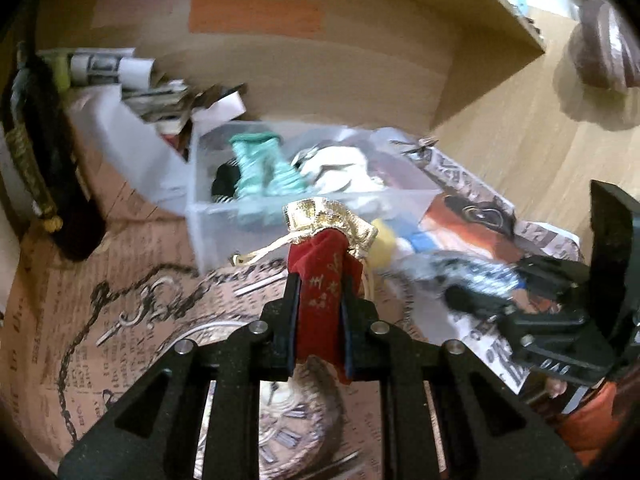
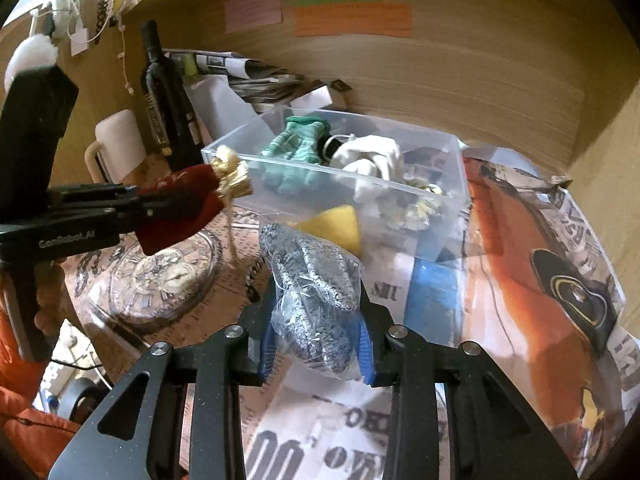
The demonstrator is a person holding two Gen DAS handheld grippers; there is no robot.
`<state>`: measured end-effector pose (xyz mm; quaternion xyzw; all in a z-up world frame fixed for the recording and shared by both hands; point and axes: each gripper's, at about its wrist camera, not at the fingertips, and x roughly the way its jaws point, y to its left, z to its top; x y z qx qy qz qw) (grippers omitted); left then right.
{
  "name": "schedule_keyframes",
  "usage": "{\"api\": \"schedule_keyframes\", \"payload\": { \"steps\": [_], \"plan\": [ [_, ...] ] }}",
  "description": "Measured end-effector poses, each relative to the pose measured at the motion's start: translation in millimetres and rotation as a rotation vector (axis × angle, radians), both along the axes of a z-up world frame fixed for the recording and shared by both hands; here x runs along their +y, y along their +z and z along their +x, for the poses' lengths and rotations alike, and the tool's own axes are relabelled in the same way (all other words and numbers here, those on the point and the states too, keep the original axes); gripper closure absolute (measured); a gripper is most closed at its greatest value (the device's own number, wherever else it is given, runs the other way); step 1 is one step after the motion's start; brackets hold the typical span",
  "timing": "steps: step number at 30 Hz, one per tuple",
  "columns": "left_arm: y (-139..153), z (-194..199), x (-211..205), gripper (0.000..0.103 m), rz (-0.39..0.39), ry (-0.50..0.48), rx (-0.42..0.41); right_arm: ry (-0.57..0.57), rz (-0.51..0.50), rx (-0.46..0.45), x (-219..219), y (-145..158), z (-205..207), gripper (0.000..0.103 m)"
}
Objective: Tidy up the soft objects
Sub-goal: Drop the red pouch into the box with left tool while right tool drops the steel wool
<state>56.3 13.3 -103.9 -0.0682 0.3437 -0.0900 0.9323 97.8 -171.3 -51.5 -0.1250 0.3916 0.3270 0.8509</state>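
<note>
My left gripper (image 1: 320, 284) is shut on a red velvet pouch (image 1: 322, 280) with a gold top, held above the table in front of the clear plastic box (image 1: 224, 216); the pouch also shows in the right wrist view (image 2: 180, 204). My right gripper (image 2: 318, 308) is shut on a clear bag of silver-grey scrubbers (image 2: 316, 292), held just before the box (image 2: 452, 208). The box holds a green glove (image 2: 298, 152) and white cloth (image 2: 372, 160). A yellow sponge (image 2: 340, 224) lies by the box's front wall.
A dark bottle (image 2: 164, 92) and a white mug (image 2: 116, 140) stand left of the box. Rolled papers (image 2: 248, 72) lie behind it. The table is covered in printed paper (image 2: 520, 240). A wooden back wall (image 2: 440, 72) with coloured notes is close behind.
</note>
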Motion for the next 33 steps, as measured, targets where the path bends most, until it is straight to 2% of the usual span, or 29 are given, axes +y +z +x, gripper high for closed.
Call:
{"api": "schedule_keyframes", "payload": {
  "steps": [11, 19, 27, 33],
  "plan": [
    [38.8, 16.1, -4.3, 0.086, -0.023, 0.014, -0.113, -0.056, 0.114, -0.106, -1.9, 36.2, 18.6, 0.074],
    [63.5, 44.0, 3.2, 0.086, 0.023, 0.069, -0.184, -0.125, 0.186, -0.180, -6.1, 61.4, 49.6, 0.073],
    [63.0, 84.5, 12.4, 0.086, 0.040, 0.106, -0.164, -0.192, 0.152, -0.216, 1.6, 60.4, 80.3, 0.073],
    [45.1, 114.7, 7.4, 0.086, 0.057, 0.090, -0.106, -0.218, 0.118, -0.156, 7.6, 37.9, 105.3, 0.073]
  ]
}}
